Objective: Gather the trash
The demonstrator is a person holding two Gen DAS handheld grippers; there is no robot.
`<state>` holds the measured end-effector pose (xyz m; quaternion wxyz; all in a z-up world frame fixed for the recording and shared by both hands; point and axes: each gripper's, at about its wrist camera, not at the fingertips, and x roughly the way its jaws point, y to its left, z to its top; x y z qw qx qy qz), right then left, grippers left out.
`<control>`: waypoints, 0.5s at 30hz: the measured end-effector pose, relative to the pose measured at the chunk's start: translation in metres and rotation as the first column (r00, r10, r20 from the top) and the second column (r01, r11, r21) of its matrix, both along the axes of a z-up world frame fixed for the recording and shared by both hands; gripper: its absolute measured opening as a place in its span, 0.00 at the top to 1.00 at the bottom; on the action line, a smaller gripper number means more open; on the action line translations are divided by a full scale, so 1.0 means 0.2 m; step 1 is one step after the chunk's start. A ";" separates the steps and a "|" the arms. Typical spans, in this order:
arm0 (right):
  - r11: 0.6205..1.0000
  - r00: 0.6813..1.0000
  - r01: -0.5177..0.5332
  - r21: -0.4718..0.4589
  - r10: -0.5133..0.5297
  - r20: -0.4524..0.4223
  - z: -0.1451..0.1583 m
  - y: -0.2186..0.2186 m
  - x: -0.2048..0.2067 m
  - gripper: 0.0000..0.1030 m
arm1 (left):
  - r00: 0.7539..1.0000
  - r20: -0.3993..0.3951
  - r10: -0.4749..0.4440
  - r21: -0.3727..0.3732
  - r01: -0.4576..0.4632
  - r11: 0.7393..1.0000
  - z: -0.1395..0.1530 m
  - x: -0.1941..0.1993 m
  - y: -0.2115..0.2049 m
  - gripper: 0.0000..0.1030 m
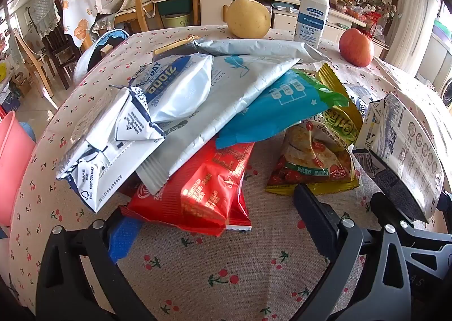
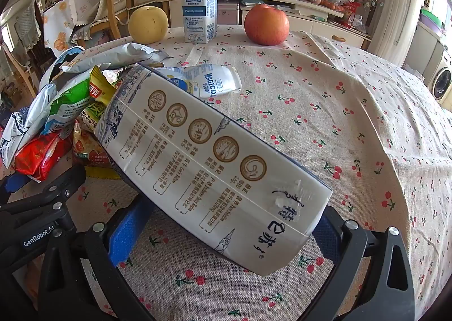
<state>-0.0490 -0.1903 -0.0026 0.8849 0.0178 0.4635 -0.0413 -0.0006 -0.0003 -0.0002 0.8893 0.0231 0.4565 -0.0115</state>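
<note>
Cherry-print tablecloth [image 2: 353,112] holds uncollected wrappers [image 1: 214,112] heaped toward its left edge (nothing binned yet), the left gripper [image 1: 217,208] gaping empty, the right gripper [image 2: 226,233] wide around a milk carton [image 2: 203,162].

Both grippers were black plastic frames with curved, ribbed arms and round silver screw heads at the joints. The left gripper [image 1: 217,225] carried one blue-padded finger [image 1: 124,239] — its other finger was black. The right gripper [image 2: 223,239] had blue pads [image 2: 127,233] too. White lettering — "GenRobot.AI" — marked the left gripper's black body.
</note>
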 end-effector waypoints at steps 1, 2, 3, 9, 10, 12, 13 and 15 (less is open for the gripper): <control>1.000 1.000 -0.003 0.001 0.003 0.000 0.00 0.00 0.00 0.03 | 1.000 -0.001 -0.007 0.000 0.007 1.000 0.00 -0.01 0.00 0.04; 1.000 1.000 -0.008 -0.001 0.008 0.000 0.00 0.00 0.00 0.03 | 1.000 -0.001 -0.018 0.000 0.018 1.000 0.00 -0.01 0.00 0.04; 1.000 1.000 -0.012 -0.001 0.012 0.001 0.00 0.00 -0.01 0.03 | 0.999 -0.001 -0.032 0.001 0.032 0.999 0.00 -0.02 0.00 0.04; 1.000 1.000 0.014 0.000 -0.014 -0.009 0.01 0.02 -0.08 0.04 | 0.997 -0.002 -0.080 0.007 0.080 0.997 0.02 -0.13 0.05 0.04; 1.000 1.000 0.018 0.003 -0.018 -0.011 0.01 0.03 -0.09 0.04 | 0.996 0.005 -0.084 0.020 0.084 0.996 0.03 -0.15 0.05 0.04; 1.000 1.000 0.016 0.022 -0.016 -0.008 0.01 -0.02 -0.12 0.04 | 0.995 0.028 -0.094 0.035 0.093 0.995 0.05 -0.18 0.04 0.04; 1.000 1.000 0.017 0.026 -0.016 -0.007 0.01 -0.02 -0.13 0.04 | 0.995 0.037 -0.097 0.038 0.095 0.995 0.06 -0.20 0.05 0.04; 0.999 1.000 0.021 0.028 -0.021 -0.003 0.03 -0.02 -0.17 0.04 | 0.994 0.051 -0.092 0.035 0.090 0.995 0.10 -0.24 0.07 0.04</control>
